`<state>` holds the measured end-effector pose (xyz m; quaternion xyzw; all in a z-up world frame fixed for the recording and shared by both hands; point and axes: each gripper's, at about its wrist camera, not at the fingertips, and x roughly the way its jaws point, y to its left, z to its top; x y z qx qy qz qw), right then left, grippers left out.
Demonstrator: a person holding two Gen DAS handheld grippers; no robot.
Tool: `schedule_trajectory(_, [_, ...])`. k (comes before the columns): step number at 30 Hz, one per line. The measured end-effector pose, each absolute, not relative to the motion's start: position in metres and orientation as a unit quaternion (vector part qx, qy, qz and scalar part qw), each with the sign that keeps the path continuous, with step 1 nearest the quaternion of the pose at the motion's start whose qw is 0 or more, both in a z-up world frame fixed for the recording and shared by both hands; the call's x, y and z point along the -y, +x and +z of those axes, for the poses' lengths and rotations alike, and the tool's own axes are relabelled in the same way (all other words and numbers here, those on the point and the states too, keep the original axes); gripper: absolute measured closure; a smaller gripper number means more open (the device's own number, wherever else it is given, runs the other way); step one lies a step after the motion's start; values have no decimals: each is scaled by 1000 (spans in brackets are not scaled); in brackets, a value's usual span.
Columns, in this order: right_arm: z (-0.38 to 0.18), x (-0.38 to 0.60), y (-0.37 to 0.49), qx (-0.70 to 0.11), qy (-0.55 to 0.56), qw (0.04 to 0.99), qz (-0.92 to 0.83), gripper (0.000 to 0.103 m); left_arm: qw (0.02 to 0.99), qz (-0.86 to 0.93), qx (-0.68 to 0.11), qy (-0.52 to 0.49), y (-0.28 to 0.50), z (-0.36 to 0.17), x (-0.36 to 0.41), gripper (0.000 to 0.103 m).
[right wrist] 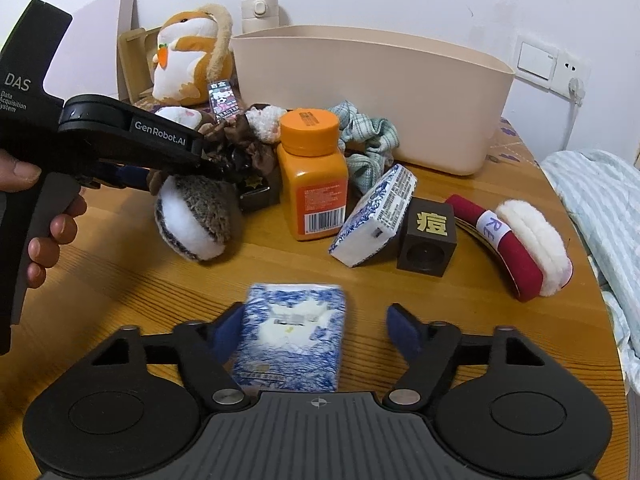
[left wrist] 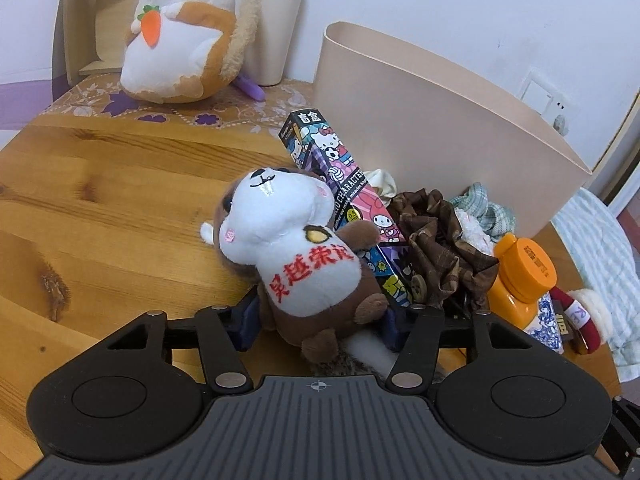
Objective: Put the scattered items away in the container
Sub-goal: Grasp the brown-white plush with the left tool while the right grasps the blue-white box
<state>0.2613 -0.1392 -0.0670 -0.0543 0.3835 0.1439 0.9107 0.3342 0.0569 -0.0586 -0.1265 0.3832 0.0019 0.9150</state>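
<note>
My left gripper is around a small brown and white plush squirrel with red characters on its belly; its blue pads sit on both sides of the plush. The plush's striped tail shows in the right wrist view. My right gripper is open over a blue and white tissue pack; the left pad touches it, the right pad is apart. The beige container stands at the back, also in the left wrist view.
Scattered by the container: a cartoon box, brown scrunchie, green checked cloth, orange bottle, blue-patterned box, dark cube, red and white band. A big hamster plush and flask stand behind.
</note>
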Motion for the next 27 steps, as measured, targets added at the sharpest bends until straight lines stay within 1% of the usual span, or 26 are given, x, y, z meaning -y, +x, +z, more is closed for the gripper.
schedule_trajectory(1, [-66,140,261,-383,-54,911,143,50,916,2,-382,-126,333,-58,-57,47])
schedule_trajectory(2, [-65,140,261,-383,-53,912,141,58,916,1,-381,-127,332,-58,-57,47])
schedule_trajectory(3, [-65,141,261,-383,-51,912,140,59,916,1,-380,-128,330,-57,-58,47])
schedule_trajectory(9, [-65,143,256,-383,-46,913,136,60,920,3,-372,-127,318,-53,-60,48])
schedule_trajectory(17, [-62,148,246,-385,-36,913,128,60,932,-1,-344,-115,293,-34,-57,48])
schedule_trajectory(27, [-36,152,220,-350,-23,928,126,60,945,-1,-306,-117,252,-7,-56,48])
